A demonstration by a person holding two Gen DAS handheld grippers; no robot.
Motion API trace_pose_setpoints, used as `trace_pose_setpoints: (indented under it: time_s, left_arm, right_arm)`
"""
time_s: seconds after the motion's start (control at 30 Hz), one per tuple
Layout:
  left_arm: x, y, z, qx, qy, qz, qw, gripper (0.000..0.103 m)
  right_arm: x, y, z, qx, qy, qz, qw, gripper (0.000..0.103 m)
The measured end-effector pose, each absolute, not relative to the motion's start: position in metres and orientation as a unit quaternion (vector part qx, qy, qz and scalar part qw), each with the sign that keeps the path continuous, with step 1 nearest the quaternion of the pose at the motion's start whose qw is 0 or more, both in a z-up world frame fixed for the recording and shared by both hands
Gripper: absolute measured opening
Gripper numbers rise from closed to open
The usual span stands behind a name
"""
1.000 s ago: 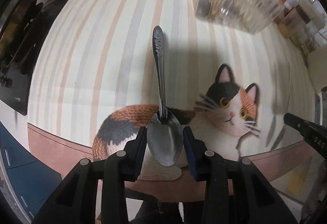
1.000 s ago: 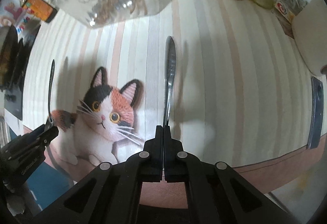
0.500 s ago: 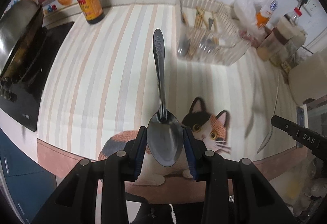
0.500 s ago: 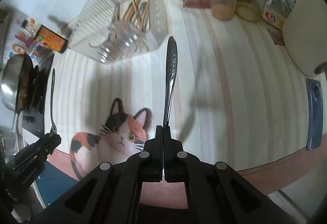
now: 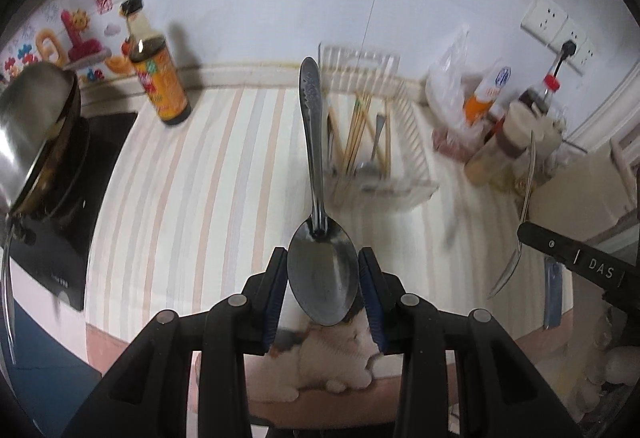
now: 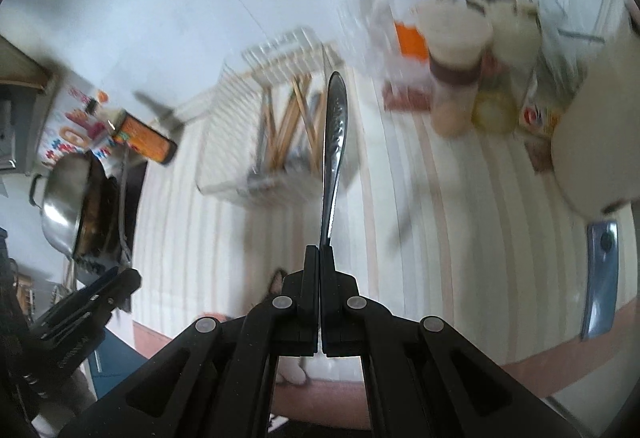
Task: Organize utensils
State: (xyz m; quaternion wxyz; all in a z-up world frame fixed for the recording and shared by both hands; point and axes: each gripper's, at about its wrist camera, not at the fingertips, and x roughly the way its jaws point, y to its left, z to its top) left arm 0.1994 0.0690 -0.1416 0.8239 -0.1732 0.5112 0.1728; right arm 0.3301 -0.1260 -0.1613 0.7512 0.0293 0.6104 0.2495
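Observation:
My left gripper (image 5: 323, 280) is shut on the bowl of a steel spoon (image 5: 316, 174), handle pointing away, held above the striped counter. My right gripper (image 6: 320, 258) is shut on a second steel spoon (image 6: 334, 142), seen edge-on, handle forward. That spoon and the right gripper also show in the left wrist view (image 5: 520, 222) at the right. A clear plastic utensil rack (image 5: 372, 142) with chopsticks and a spoon stands at the back of the counter; it shows in the right wrist view (image 6: 280, 134) just beyond the spoon handle. The left gripper (image 6: 92, 302) shows at lower left there.
A sauce bottle (image 5: 156, 78) stands at back left beside a stove with a steel pan (image 5: 36, 134). Jars, bottles and a plastic bag (image 5: 500, 126) crowd the back right. A cat picture mat (image 5: 340, 358) lies at the counter's front edge. A blue flat object (image 6: 600, 278) lies right.
Both grippers have risen and tilted up with their spoons; the view now takes in the rack and the wall, and the cat mat has dropped to the bottom edge.

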Motion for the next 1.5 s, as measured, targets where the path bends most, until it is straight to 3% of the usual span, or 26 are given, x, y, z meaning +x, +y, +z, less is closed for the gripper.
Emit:
trace_pose_setpoints:
  time_s: [0.43, 0.77, 1.17, 1.23, 1.3, 1.5]
  left_arm:
    - [0.299, 0.091, -0.134, -0.178, 0.51, 0.153, 0.828, 0.032]
    - [0.351, 0.124, -0.174, -0.209, 0.541, 0.146, 0.802, 0.032]
    - [0.364, 0.137, -0.19, -0.228, 0.557, 0.131, 0.788, 0.033]
    - [0.362, 0.138, -0.189, -0.219, 0.558, 0.143, 0.787, 0.039]
    - [0.358, 0.14, -0.185, -0.205, 0.552, 0.157, 0.793, 0.064]
    - [0.336, 0.143, -0.174, -0.151, 0.514, 0.213, 0.817, 0.089]
  right_arm:
    - [0.415, -0.076, -0.135, 0.024, 0.583, 0.274, 0.765, 0.0]
    - [0.474, -0.021, -0.188, 0.02, 0.624, 0.289, 0.726, 0.0]
    - [0.482, 0.005, -0.246, 0.003, 0.675, 0.288, 0.679, 0.002]
    - [0.481, 0.004, -0.246, -0.004, 0.674, 0.281, 0.683, 0.009]
    - [0.479, -0.001, -0.241, -0.02, 0.665, 0.268, 0.696, 0.033]
    - [0.458, -0.019, -0.221, -0.084, 0.613, 0.224, 0.752, 0.063]
